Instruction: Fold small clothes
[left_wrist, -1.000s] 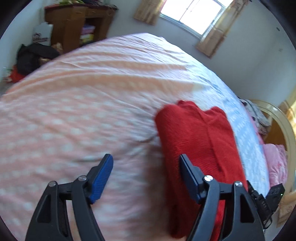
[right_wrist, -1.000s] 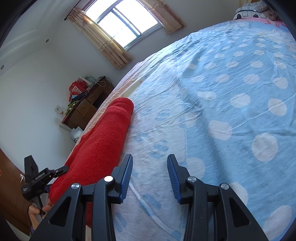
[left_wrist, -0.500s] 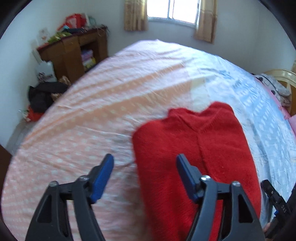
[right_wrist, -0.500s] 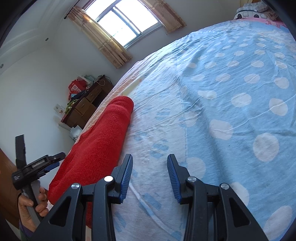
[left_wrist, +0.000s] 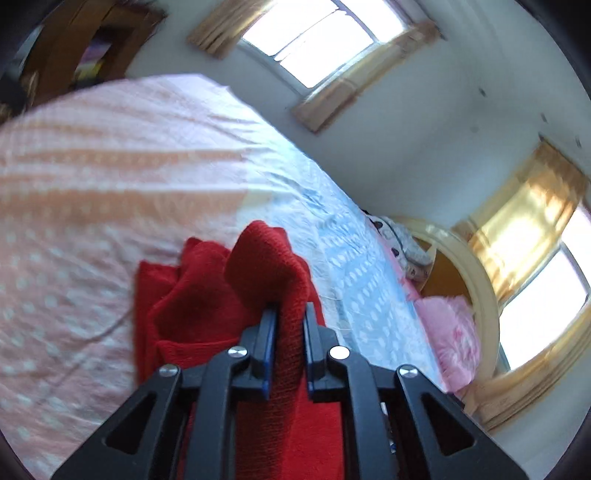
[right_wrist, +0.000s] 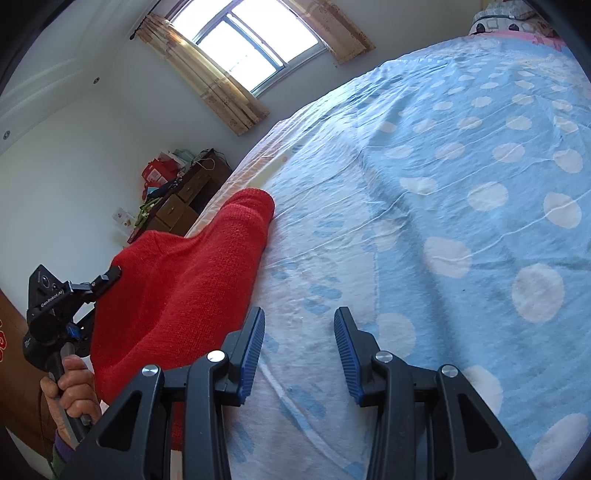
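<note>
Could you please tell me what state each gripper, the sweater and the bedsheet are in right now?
left gripper: shut on a fold of the red sweater, lifting it.
right gripper: open, holding nothing, above the sheet.
red sweater: partly folded, one edge raised off the bed, the rest lying on it.
bedsheet: spread over the bed, lightly wrinkled.

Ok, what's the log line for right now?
left gripper: shut on red sweater, lifting edge | right gripper: open, empty | bed
</note>
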